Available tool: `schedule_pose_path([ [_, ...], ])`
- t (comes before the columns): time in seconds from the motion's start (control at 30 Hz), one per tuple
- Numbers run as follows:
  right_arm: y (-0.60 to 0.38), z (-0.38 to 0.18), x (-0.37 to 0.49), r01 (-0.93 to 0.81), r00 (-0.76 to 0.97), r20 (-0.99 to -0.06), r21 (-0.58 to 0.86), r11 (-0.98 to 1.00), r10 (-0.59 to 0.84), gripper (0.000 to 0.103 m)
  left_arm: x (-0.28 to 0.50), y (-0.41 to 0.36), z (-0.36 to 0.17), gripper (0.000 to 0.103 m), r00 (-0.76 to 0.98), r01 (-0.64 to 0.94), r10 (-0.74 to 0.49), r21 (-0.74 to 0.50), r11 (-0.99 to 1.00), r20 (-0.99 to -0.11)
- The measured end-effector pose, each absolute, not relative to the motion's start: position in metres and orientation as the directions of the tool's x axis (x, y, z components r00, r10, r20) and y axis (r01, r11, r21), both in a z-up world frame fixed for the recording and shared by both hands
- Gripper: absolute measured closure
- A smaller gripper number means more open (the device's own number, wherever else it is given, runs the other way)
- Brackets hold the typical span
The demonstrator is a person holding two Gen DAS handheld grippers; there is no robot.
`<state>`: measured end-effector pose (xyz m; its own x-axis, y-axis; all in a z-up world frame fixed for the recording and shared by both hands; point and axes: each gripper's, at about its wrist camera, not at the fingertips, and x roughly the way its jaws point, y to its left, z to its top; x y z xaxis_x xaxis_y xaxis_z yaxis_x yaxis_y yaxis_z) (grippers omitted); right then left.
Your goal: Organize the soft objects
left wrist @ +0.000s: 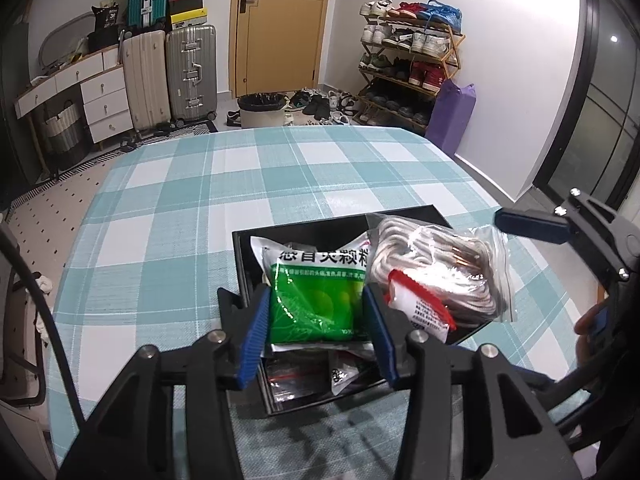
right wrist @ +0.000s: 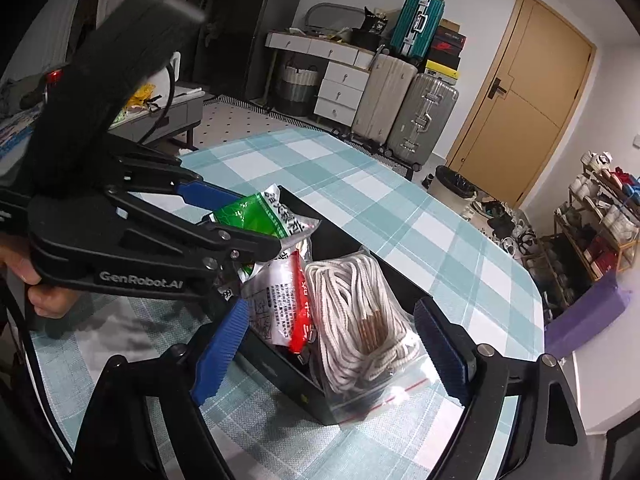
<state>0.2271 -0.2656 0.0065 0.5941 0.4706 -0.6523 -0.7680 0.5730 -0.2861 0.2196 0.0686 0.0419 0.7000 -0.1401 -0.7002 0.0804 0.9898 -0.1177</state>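
Observation:
A black box (left wrist: 244,264) (right wrist: 280,368) sits on the checked tablecloth and holds soft packets. My left gripper (left wrist: 316,332) is shut on a green and white packet (left wrist: 312,300) (right wrist: 248,212), its blue pads pressing both sides, over the box. A clear zip bag of white rope (left wrist: 444,276) (right wrist: 356,320) lies in the box's right part, spilling over the rim. A red and white packet (left wrist: 420,304) (right wrist: 280,304) leans between them. My right gripper (right wrist: 332,348) is open, its fingers wide on either side of the rope bag. It also shows in the left wrist view (left wrist: 532,226).
The table (left wrist: 200,184) is covered in a teal and white check cloth. More small packets (left wrist: 340,372) lie low in the box. Suitcases (left wrist: 168,76), a bin (left wrist: 260,110), a shoe rack (left wrist: 408,64) and a door stand beyond the far edge.

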Motion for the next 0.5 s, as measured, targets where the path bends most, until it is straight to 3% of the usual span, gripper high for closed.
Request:
schedule_pose_path([
  [0.2, -0.275, 0.013, 0.221, -0.75, 0.614, -0.628, -0.275, 0.602, 0.478, 0.013, 0.214, 0.066, 0.045, 0.026, 0.701, 0.088, -0.144, -0.116, 0.989, -0.699],
  [0.33, -0.29, 0.018, 0.213, -0.73, 0.632, -0.592, -0.236, 0.642, 0.5, 0.005, 0.203, 0.068, 0.052, 0.013, 0.728, 0.073, -0.124, -0.104, 0.992, -0.674],
  [0.4, -0.298, 0.02, 0.209, -0.716, 0.641, -0.572, -0.207, 0.666, 0.511, 0.003, 0.194, 0.07, 0.055, 0.0, 0.739, 0.065, -0.12, -0.106, 0.992, -0.663],
  [0.5, -0.311, 0.021, 0.205, -0.693, 0.652, -0.544, -0.144, 0.706, 0.529, 0.001, 0.181, 0.07, 0.058, 0.0, 0.758, 0.065, -0.113, -0.098, 0.993, -0.643],
])
